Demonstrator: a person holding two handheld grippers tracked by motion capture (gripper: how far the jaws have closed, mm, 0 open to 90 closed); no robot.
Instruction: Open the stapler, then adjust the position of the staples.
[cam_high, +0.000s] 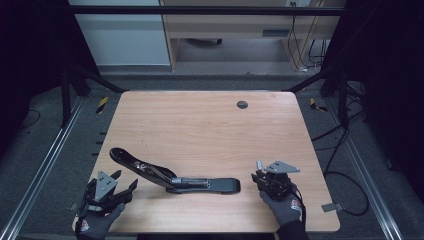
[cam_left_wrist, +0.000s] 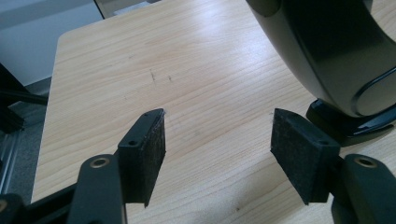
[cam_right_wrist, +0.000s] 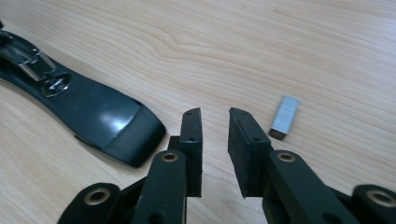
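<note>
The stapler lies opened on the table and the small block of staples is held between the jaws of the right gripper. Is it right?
Not quite. The stapler does lie opened on the table, but the block of staples lies on the wood beside the right gripper, whose jaws are apart with nothing between them, as the right gripper view shows.

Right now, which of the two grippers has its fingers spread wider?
The left gripper: its fingers stand far apart over bare table. The right gripper shows only a narrow gap, beside a small metal staple block.
</note>
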